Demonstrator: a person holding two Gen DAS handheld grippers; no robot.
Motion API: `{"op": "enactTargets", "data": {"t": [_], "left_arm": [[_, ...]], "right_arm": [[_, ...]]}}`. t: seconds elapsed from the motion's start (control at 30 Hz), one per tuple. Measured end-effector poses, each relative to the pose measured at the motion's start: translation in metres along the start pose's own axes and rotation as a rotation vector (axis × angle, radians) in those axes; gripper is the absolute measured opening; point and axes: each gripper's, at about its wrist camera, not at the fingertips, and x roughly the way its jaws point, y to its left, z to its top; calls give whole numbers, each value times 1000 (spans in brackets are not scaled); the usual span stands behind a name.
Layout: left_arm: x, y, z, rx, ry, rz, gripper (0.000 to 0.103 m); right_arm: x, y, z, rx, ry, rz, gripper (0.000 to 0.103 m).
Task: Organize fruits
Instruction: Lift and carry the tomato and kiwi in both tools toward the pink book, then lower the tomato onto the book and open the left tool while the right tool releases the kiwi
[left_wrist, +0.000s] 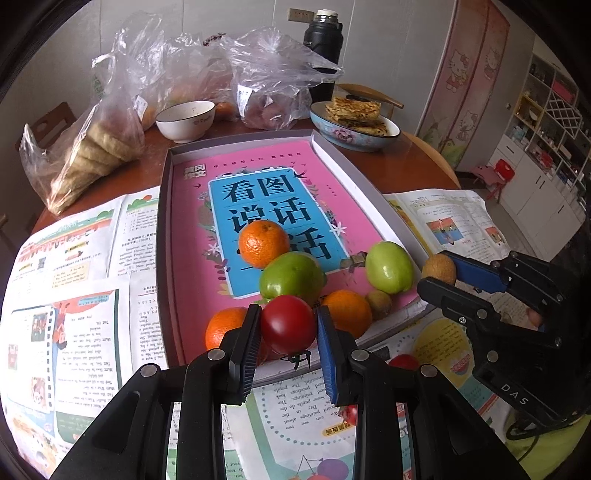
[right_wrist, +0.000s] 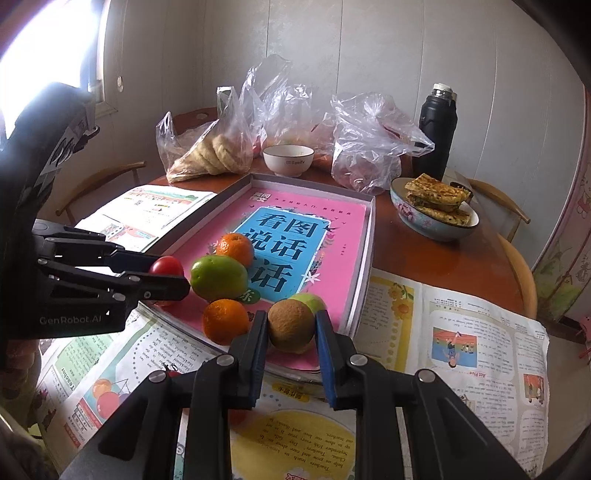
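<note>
A shallow grey box (left_wrist: 164, 221) with a pink book inside holds fruit: oranges (left_wrist: 263, 243), two green fruits (left_wrist: 291, 277), a small kiwi (left_wrist: 378, 303). My left gripper (left_wrist: 286, 326) is shut on a red tomato (left_wrist: 288, 323) above the box's near edge; it also shows in the right wrist view (right_wrist: 166, 265). My right gripper (right_wrist: 290, 326) is shut on a brown kiwi (right_wrist: 290, 323) over the box's near right corner; the kiwi shows in the left wrist view (left_wrist: 439, 267). More red tomatoes (left_wrist: 404, 361) lie on the papers below.
Open printed books (left_wrist: 74, 295) cover the round wooden table (right_wrist: 443, 258). At the back stand plastic bags of food (left_wrist: 92, 147), a white bowl (left_wrist: 186, 120), a bowl of flatbread (left_wrist: 354, 123) and a black flask (left_wrist: 325, 40). Chairs ring the table.
</note>
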Motion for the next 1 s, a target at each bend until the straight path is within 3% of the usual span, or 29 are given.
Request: {"op": "enactTargets", "data": {"t": [0.37, 0.67, 1.0], "left_arm": [[-3, 3, -2, -5, -16, -16, 30], [11, -18, 0, 40, 13, -43, 30], [16, -22, -3, 46, 18, -13, 30]], "right_arm": [[16, 12, -8, 0, 38, 55, 26], [18, 8, -11, 10, 54, 43, 26], [20, 5, -10, 33, 60, 34, 26]]}}
